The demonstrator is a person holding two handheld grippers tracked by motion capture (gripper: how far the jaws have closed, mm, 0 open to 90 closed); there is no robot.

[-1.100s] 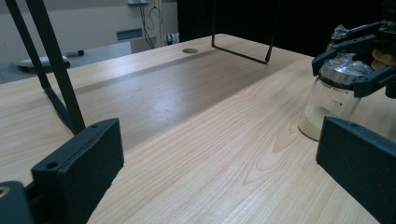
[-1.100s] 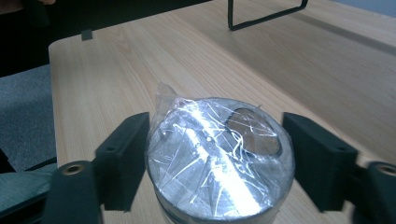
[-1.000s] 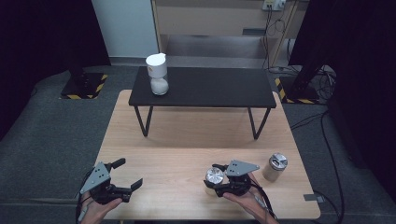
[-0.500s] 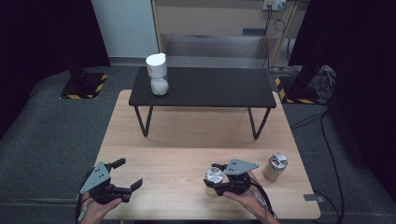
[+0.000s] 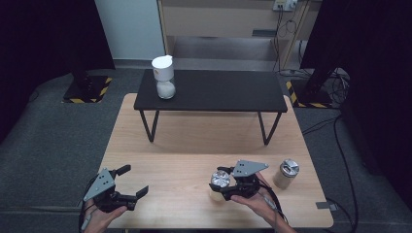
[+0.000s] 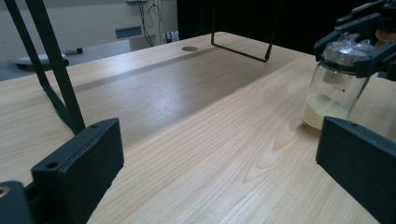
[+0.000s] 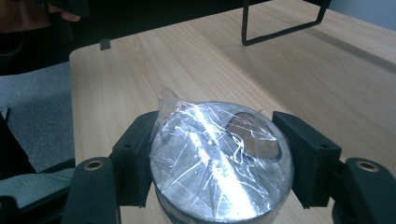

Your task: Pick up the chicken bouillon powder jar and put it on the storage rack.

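**Right tongs clamp the jar; left tongs wait spread**

The right tongs (image 5: 228, 187) pinch a glass jar (image 5: 220, 180) near its foil-wrapped lid (image 7: 219, 158), low and right of centre in the high view, with the jar just at the wooden table (image 5: 194, 145). The left tongs (image 5: 127, 182), at the lower left, stand spread and hold nothing. In the left gripper view the jar (image 6: 334, 88) sits at the upper right, pale powder (image 6: 322, 109) in its bottom.

The grip sits on slick glass just under crinkled wrap, so I judge the jar could slip or tilt if lifted fast. A second jar (image 5: 286, 173) stands just right of the hand; a swing that way might knock it. A third jar (image 5: 164, 77) rests on the black bench (image 5: 218, 92) at the upper left, well apart.
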